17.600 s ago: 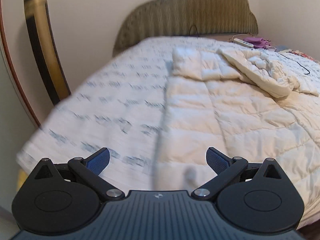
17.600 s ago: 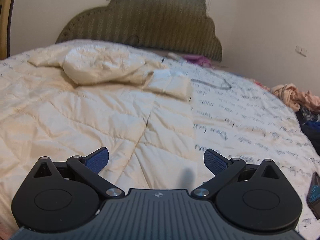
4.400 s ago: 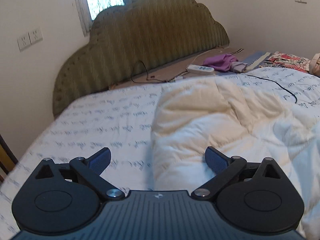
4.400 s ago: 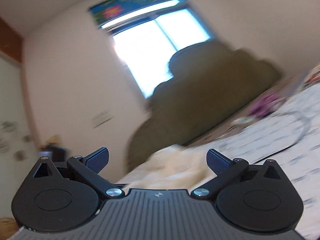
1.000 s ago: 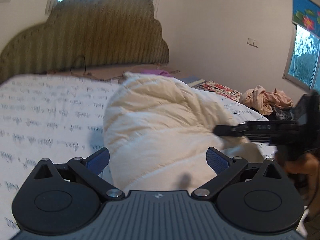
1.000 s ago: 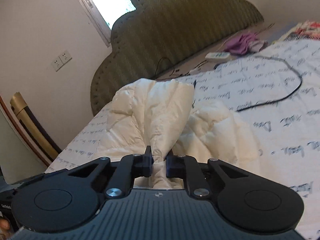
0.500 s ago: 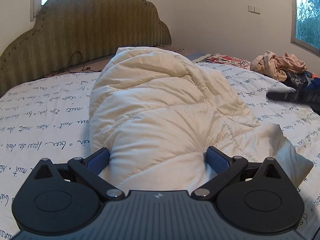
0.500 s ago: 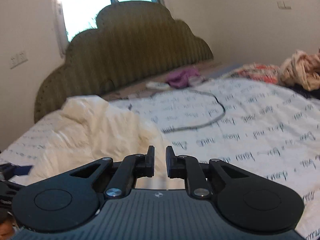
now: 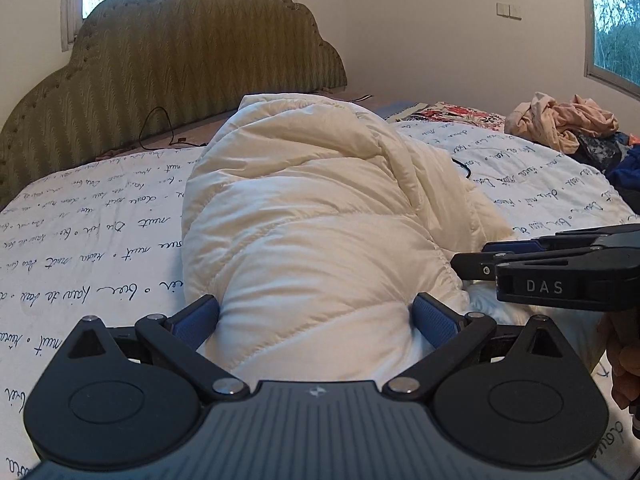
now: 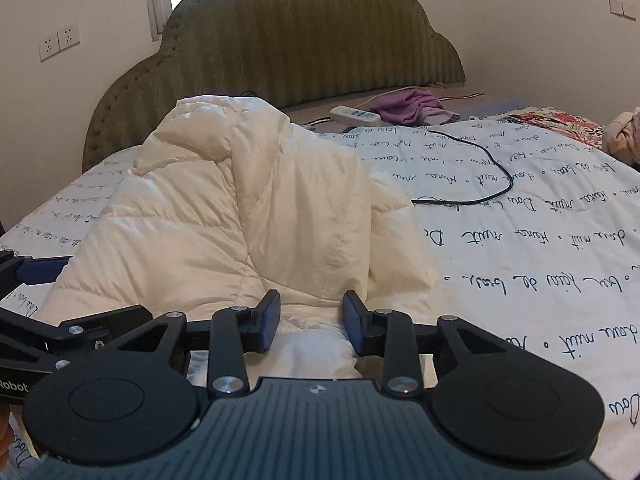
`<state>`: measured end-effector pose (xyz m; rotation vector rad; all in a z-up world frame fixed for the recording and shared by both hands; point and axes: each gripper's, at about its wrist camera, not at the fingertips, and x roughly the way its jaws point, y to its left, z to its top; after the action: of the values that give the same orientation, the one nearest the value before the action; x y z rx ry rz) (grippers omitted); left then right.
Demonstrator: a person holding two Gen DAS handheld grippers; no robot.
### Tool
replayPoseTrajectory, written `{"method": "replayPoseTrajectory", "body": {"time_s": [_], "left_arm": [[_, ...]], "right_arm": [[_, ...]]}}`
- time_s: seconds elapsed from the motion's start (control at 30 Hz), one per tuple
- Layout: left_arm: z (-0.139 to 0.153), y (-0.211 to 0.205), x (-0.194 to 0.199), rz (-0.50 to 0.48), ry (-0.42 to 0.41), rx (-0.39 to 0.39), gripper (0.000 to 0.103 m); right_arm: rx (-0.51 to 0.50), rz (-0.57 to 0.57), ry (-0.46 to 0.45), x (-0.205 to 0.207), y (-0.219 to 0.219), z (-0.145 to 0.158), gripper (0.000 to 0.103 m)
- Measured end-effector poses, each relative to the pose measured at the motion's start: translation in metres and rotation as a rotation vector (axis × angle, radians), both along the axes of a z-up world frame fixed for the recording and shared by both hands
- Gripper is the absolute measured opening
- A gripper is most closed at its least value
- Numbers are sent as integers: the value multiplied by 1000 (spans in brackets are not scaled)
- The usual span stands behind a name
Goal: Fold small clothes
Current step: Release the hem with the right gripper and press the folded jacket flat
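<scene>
Straddling the cream quilted duvet (image 9: 304,216) with my left gripper (image 9: 316,316): jaws wide, blue pads (image 9: 434,318) flanking a puffed fold, a squeeze not evident. My right gripper (image 10: 312,320), jaws just been opening, stands parted over loose fabric, nothing clamped. Duvet bundled mid-bed on script-print sheet (image 10: 540,240); black cable (image 10: 496,176) at two o'clock.

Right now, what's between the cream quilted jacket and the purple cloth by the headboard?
Right wrist view: printed bedsheet, a black cable and a white power strip.
</scene>
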<state>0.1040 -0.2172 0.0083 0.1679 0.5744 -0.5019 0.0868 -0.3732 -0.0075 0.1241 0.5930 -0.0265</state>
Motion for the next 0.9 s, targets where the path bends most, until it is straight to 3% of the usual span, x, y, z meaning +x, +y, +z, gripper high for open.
{"method": "replayPoseTrajectory", "body": {"time_s": [0.07,0.1,0.13,0.23,0.3,0.4,0.53,0.67,0.8,0.87,0.9], "left_arm": [[3,7,0,7,19,-23,103],[5,11,1,9,31,-37,103],[6,15,2,10,49,-56,103],[9,30,7,23,104,-106,103],[11,40,11,26,140,-145,103],[16,61,16,33,185,-240,103],[5,102,34,9,326,-462,103],[-38,126,65,69,555,-637,103],[-71,121,79,5,721,-817,103],[-66,111,77,10,687,-783,103],[-61,105,75,-2,649,-746,103]], "right_arm": [[-18,-10,-9,-6,-1,3,70],[-36,-21,-17,-9,-2,4,92],[-53,-23,-32,-14,-3,4,103],[-53,-7,-19,-22,-10,0,103],[16,-6,1,-22,-23,-7,103],[231,-12,46,-20,-49,-22,103],[521,35,115,-14,-74,-48,103],[568,92,111,-9,-71,-51,102],[599,115,115,6,-64,-51,97],[629,120,110,12,-62,-52,91],[652,122,108,14,-62,-53,83]]}}
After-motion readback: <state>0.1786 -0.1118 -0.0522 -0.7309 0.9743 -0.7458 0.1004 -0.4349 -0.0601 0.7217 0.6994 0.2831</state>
